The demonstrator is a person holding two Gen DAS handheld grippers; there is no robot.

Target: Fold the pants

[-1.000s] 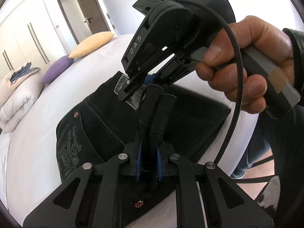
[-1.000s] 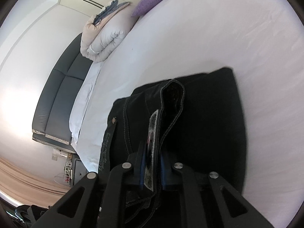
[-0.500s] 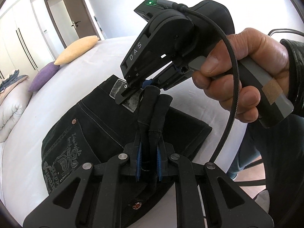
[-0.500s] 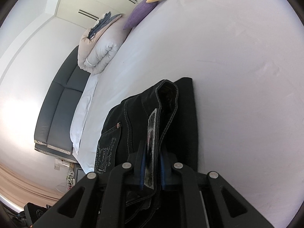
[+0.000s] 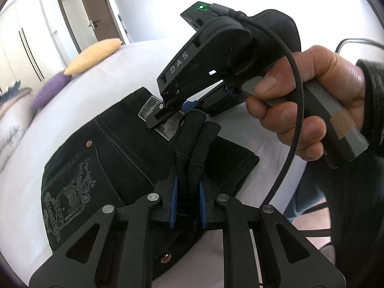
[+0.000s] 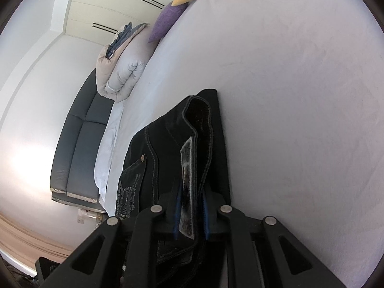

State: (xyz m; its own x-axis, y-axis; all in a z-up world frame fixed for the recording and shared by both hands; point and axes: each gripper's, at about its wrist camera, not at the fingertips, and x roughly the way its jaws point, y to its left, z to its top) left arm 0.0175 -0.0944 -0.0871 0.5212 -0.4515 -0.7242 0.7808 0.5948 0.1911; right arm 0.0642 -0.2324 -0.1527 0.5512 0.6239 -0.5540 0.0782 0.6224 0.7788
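On the white bed (image 6: pixel 300 96) lie the black pants (image 5: pixel 115 148), folded. Both grippers pinch the waistband while their jaws are opening: the left gripper (image 5: pixel 188 180) nearest, the right gripper (image 5: pixel 182 110) just behind it. Farther away rest a purple pillow (image 5: pixel 49 91), a yellow pillow (image 5: pixel 93 55), and a rolled duvet (image 6: pixel 124 72); beyond stand a wardrobe (image 5: pixel 21 45) and a door (image 5: pixel 96 12).
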